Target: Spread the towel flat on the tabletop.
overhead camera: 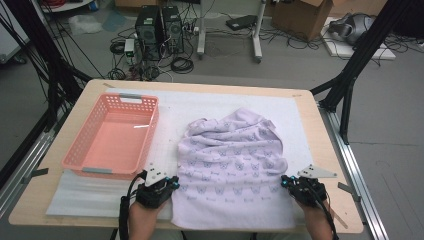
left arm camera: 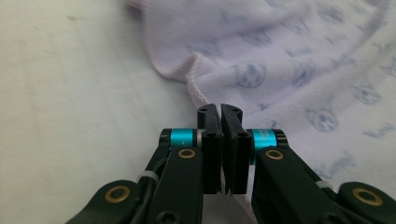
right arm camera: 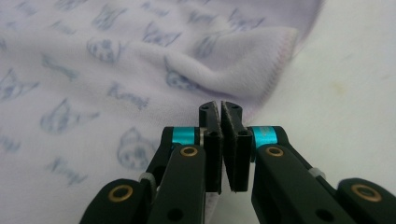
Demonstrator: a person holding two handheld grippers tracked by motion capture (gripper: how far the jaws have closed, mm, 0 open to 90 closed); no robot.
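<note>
- Left gripper point(overhead camera: 176, 183) sits at the left edge of the lilac towel point(overhead camera: 235, 165), near the front of the table; in the left gripper view its two black jaws are pressed together, and the towel's stitched hem runs down to them, so it appears clamped on that edge, though the cloth between the pads is barely visible.
- Right gripper point(overhead camera: 283, 182) sits at the towel's right edge, level with the left one; in the right gripper view point(right arm camera: 221, 112) its jaws are likewise clenched, with a thin pale strip of hem caught between the pads.
- Each gripper is held in a hand point(overhead camera: 145, 220) coming in from the bottom of the high view, with a black cable trailing back and a grey three-cornered plate point(overhead camera: 316, 172) on top.
- Lilac towel lies spread on a white mat point(overhead camera: 100, 197) right of the table's centre, its near part fairly flat and its far part bunched into folds.
- Print on the towel: repeated blue-grey cartoon cat-like faces alternating with a short word in script; the lettering is too blurred to read in either gripper view.
- Turquoise rings point(left arm camera: 182, 136) mark each jaw's base; no brand or label can be read on the grippers.
- Pink plastic basket point(overhead camera: 112, 137) with a perforated rim and grey handles stands on the mat to the left of the towel, apart from it.
- Wooden table point(overhead camera: 330, 150) edges frame the mat; beyond it on the floor stand two black computer towers point(overhead camera: 159, 29), tangled cables, and a cardboard box point(overhead camera: 300, 17), with no legible writing on them.
</note>
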